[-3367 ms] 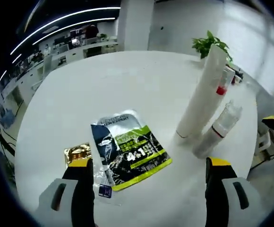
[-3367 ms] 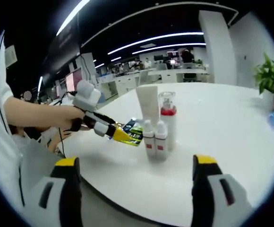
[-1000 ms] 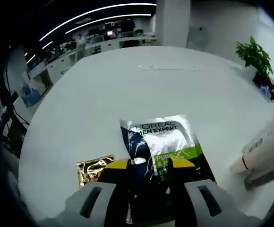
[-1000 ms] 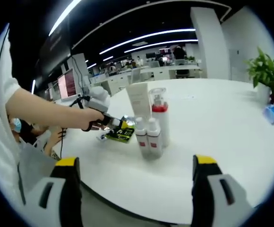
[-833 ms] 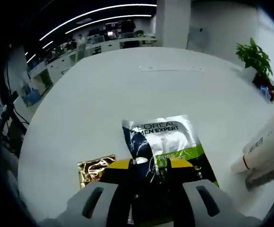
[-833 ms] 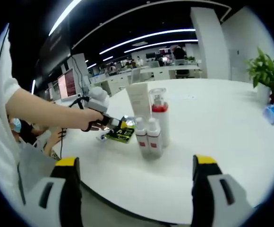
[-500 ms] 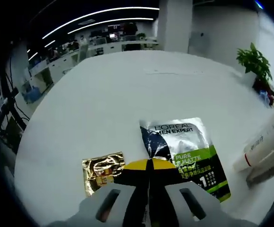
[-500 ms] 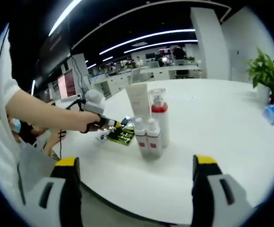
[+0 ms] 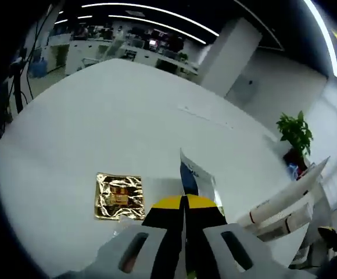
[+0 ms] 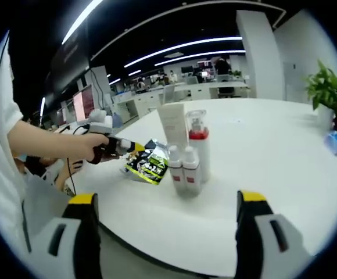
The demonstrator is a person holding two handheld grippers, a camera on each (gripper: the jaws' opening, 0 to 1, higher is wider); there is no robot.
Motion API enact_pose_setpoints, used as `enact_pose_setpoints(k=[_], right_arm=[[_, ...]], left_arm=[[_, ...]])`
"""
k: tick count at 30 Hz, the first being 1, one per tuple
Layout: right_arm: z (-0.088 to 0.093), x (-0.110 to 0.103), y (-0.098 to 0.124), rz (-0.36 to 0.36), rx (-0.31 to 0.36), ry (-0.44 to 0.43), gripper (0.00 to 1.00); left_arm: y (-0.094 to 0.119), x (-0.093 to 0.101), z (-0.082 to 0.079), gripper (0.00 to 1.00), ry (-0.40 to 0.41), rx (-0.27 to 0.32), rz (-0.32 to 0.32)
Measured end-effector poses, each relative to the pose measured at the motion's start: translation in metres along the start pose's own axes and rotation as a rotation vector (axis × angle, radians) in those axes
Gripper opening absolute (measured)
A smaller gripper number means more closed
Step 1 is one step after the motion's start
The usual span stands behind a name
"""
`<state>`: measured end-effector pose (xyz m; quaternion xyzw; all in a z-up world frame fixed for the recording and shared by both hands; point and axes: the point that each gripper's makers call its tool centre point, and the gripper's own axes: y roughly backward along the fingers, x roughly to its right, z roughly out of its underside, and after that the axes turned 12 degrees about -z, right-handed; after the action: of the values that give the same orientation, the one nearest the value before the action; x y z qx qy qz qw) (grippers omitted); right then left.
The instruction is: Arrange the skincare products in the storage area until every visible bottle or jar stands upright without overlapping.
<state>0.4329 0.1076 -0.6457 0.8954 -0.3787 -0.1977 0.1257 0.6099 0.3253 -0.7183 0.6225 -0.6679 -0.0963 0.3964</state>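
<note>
Left gripper view: the left tongs (image 9: 185, 203) are clenched on the near edge of a sachet (image 9: 194, 181), which is lifted edge-on off the white bench (image 9: 99, 128). A gold packet (image 9: 119, 196) lies flat just left of the jaws. A tube (image 9: 284, 195) appears at right.

Right gripper view: the right tongs (image 10: 164, 215) are released, held clear of the bench edge. The tube (image 10: 172, 125), a pump bottle (image 10: 198, 145) and two small bottles (image 10: 183, 168) stand upright, apparently touching. The sachet (image 10: 148, 163) is held tilted beside them.

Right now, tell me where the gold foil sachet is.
In the left gripper view, the gold foil sachet lies flat on the white table, left of the shut left gripper.
</note>
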Motion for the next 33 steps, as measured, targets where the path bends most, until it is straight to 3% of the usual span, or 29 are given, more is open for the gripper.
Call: enact_pose_setpoints(k=[8,24,33], right_arm=[[0.0,-0.004,0.0,-0.022,0.002,0.013,0.96],[0.0,-0.015,-0.002,-0.078,-0.001,0.028,0.94],[0.001,-0.041,-0.008,-0.195,-0.044,0.02,0.88]], left_arm=[[0.029,0.004,-0.008,0.0,0.111,0.022,0.078],[0.086,0.027,-0.01,0.0,0.164,0.062,0.186],[0.123,0.04,-0.011,0.0,0.186,0.079,0.259]])
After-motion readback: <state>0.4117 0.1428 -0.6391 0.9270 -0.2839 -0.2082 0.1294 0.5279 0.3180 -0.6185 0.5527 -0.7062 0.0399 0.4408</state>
